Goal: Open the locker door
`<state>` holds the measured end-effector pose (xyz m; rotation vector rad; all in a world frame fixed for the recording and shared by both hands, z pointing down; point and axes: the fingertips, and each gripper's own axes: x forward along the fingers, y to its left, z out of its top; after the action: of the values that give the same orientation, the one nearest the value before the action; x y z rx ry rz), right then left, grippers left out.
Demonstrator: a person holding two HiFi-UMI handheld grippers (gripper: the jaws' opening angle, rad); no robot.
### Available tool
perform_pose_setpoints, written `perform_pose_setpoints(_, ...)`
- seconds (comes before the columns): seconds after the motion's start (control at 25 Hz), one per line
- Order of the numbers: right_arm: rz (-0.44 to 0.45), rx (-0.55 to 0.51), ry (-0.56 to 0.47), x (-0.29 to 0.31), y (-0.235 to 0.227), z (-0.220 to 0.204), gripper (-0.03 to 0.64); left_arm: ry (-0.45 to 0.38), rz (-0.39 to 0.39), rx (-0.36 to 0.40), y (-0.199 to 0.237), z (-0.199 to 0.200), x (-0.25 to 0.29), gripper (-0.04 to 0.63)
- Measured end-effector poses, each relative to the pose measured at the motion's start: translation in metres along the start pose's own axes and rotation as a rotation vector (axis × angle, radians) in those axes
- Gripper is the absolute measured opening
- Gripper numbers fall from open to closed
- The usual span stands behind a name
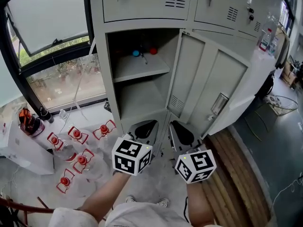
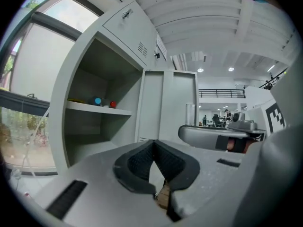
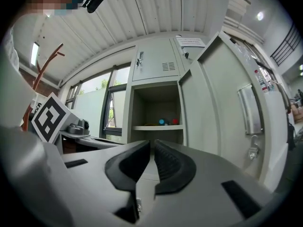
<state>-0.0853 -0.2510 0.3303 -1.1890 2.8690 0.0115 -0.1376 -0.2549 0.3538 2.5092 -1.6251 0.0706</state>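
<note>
Head view takes in the whole scene: the grey locker door [image 1: 208, 84] stands swung wide open to the right of its compartment, hinged on the right, with a metal latch plate [image 1: 219, 103] on the face turned this way. Only this view shows the red-capped bottles [image 1: 78, 134] on the floor at the left and the wooden boards [image 1: 236, 174] at the right. Both grippers hang near the person, apart from the door. Left gripper view shows the left gripper [image 2: 154, 143] with its pads meeting at the tips and nothing held, and alone shows a far hall with a railing [image 2: 221, 93]. Right gripper view shows the right gripper [image 3: 152, 145] with its pads a thin slit apart and nothing between them, and alone shows the key [image 3: 140, 60] in the upper locker. All 3 views show the shelf [image 1: 142, 65] inside, carrying 2 small things, a blue one [image 1: 136, 53] and a red one [image 1: 153, 51].
</note>
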Motion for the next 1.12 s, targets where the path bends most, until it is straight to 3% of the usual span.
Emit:
perform_pose_setpoints(0.44,0.095,0.0,0.047,0.017,0.032,-0.012,0.003,-0.008,0.086,0.014,0.02,-0.003,-0.013,0.006)
perform_pose_setpoints(1.12,0.112,0.0,0.04,0.017,0.023,-0.009,0.003,-0.002,0.09,0.013,0.015,-0.004,-0.004,0.006)
